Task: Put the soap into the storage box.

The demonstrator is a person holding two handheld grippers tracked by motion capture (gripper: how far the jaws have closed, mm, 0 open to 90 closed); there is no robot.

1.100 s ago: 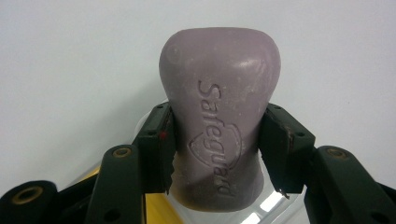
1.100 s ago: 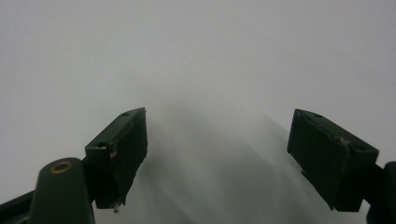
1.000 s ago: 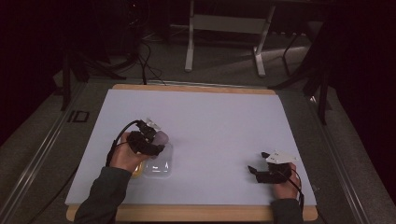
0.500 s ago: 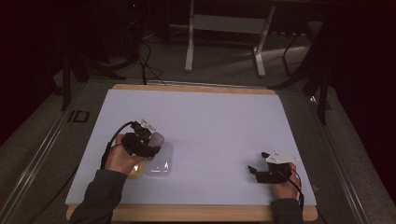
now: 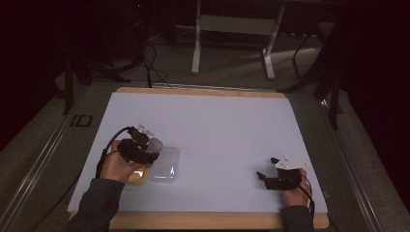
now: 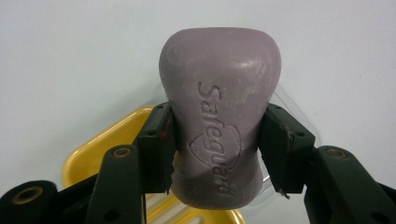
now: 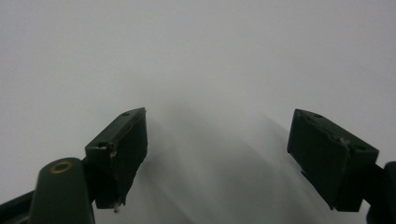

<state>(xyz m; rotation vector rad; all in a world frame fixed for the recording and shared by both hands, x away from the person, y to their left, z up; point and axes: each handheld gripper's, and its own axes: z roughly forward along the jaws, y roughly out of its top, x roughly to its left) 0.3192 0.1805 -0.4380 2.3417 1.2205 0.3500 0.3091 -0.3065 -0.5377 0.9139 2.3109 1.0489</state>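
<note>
The purple soap bar (image 6: 219, 116) is clamped at its narrow waist between the two jaws of the left gripper (image 6: 217, 149), above the yellow soap dish (image 6: 100, 149) and the clear lid (image 5: 164, 165) that lies just at 3 o'clock of the dish. All this is at about 8 o'clock on the white table (image 5: 217, 125). The right gripper (image 7: 217, 158) rests at about 4 o'clock, well apart, its jaws wide apart with nothing between them.

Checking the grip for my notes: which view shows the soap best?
The left gripper view: the purple soap sits close up, its stamped lettering readable, pinched between the left tongs. The high view shows it as a small pale lump at those tongs.
</note>
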